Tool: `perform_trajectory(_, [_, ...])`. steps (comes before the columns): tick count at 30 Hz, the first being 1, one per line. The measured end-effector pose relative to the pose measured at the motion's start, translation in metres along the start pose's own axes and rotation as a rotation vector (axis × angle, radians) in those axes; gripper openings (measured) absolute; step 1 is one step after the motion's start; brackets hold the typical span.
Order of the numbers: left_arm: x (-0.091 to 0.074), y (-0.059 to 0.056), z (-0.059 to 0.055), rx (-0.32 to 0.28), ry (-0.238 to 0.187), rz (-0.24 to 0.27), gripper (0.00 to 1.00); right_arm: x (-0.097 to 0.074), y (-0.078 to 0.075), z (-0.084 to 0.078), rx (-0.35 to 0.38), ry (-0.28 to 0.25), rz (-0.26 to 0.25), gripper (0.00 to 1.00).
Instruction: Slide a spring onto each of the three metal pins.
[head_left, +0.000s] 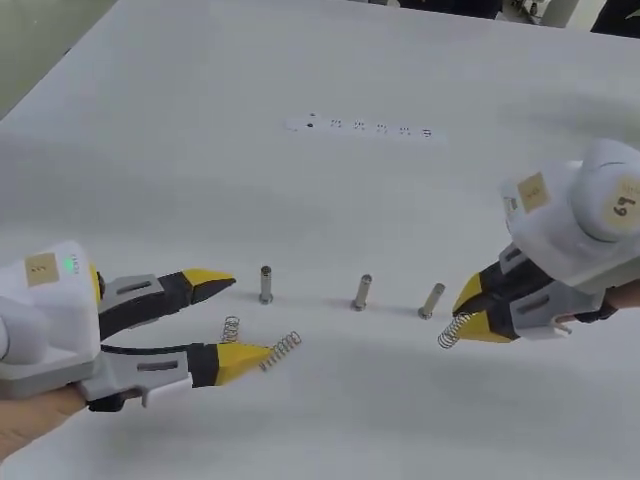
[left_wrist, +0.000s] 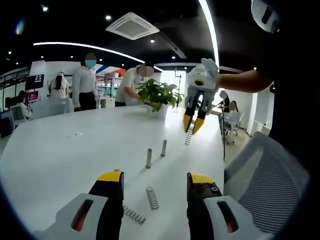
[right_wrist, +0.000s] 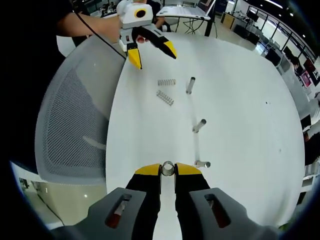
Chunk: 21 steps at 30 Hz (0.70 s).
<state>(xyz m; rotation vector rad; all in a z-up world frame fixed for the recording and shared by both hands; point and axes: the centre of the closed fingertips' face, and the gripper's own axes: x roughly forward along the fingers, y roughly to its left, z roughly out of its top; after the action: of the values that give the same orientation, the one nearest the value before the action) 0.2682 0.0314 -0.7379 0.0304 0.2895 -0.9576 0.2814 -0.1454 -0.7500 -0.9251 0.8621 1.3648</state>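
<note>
The held spring (head_left: 454, 331) is pinched at one end between the nearly closed jaws of the right gripper (head_left: 472, 312). In the head view its long axis runs toward 8 o'clock, and its free end is near the right pin (head_left: 432, 300), not on it. The middle pin (head_left: 362, 292) and left pin (head_left: 265, 284) stand in a row at 9 o'clock from it, all three upright and bare on the white table (head_left: 330, 210).

The first loose spring (head_left: 231, 328) and second loose spring (head_left: 285, 347) lie flat at 5 o'clock from the left pin. They sit by the wide-open, empty jaws of the left gripper (head_left: 245, 318).

A power strip (head_left: 365, 127) lies well beyond the pins, at 12 o'clock.

The right gripper view looks down the held spring end-on, as a ring. The left gripper view shows it hanging toward 6 o'clock, with a potted plant (left_wrist: 159, 94) and standing people behind, and a mesh chair (left_wrist: 265, 175) at 3 o'clock.
</note>
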Motion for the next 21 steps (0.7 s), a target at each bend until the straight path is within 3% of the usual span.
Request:
perform_trajectory(10, [-0.003,0.001,-0.001,0.0,0.008,0.002,0.45,-0.005,-0.015,-0.007,0.004,0.021,-0.036,0.07])
perform_trajectory(21, [-0.003,0.0,0.006,0.002,-0.007,-0.003,0.44,0.001,-0.02,-0.013,-0.006,0.034,-0.032,0.07])
